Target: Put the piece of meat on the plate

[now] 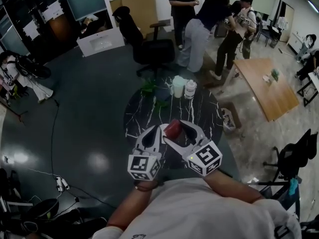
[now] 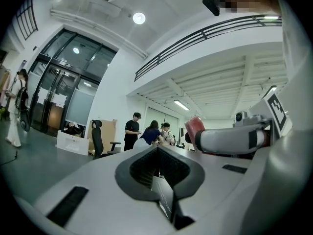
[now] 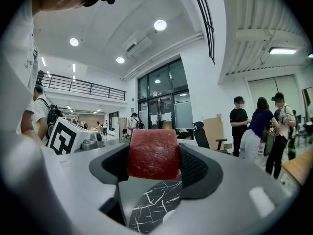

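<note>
Clenched in right hand-held gripper (image 1: 175, 132): red rectangular slab of meat (image 3: 153, 154), above round black marbled tabletop (image 1: 202, 108). Left hand-held gripper (image 2: 157, 150) closed, empty.

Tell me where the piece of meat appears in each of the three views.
Head view: meat low centre, in the jaws of the right gripper.
Left gripper view: meat right of centre, mid height.
Right gripper view: meat dead centre, between the jaws.
Shared landmark: the black office chair.

Open-plan office or lab, swivel chair (image 1: 144, 46), wooden table (image 1: 264, 81); glass doors (image 3: 161, 99) (mezzanine railing (image 2: 205, 33) above); people (image 1: 199, 29) standing
</note>
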Motion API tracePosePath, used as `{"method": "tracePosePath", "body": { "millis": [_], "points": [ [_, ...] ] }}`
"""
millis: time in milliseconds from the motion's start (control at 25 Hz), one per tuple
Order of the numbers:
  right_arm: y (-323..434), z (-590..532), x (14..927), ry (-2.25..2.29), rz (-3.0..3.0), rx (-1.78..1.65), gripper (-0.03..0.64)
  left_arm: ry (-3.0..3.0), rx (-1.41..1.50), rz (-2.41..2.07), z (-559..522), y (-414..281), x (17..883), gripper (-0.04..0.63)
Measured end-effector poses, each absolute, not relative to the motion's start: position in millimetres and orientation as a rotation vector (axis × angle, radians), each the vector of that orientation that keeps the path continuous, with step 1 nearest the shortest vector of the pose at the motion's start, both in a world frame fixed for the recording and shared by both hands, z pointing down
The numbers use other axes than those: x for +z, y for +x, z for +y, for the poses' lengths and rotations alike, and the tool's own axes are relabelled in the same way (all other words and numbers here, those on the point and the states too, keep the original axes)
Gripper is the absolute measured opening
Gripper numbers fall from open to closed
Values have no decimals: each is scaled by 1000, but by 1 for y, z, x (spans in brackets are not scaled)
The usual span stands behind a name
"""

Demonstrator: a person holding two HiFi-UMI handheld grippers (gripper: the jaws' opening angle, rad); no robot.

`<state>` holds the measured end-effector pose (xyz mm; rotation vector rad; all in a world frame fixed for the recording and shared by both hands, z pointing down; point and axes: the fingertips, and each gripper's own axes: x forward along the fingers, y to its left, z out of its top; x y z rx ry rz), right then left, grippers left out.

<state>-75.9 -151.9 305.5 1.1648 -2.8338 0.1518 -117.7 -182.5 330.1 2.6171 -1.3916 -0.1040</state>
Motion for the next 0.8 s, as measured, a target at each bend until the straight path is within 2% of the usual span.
{"method": "tracePosePath", "body": {
  "millis": [800],
  "points": [
    [-96, -166, 312, 1145, -2840, 170, 298, 2611, -91, -1392, -190, -141, 338, 6]
  ]
}}
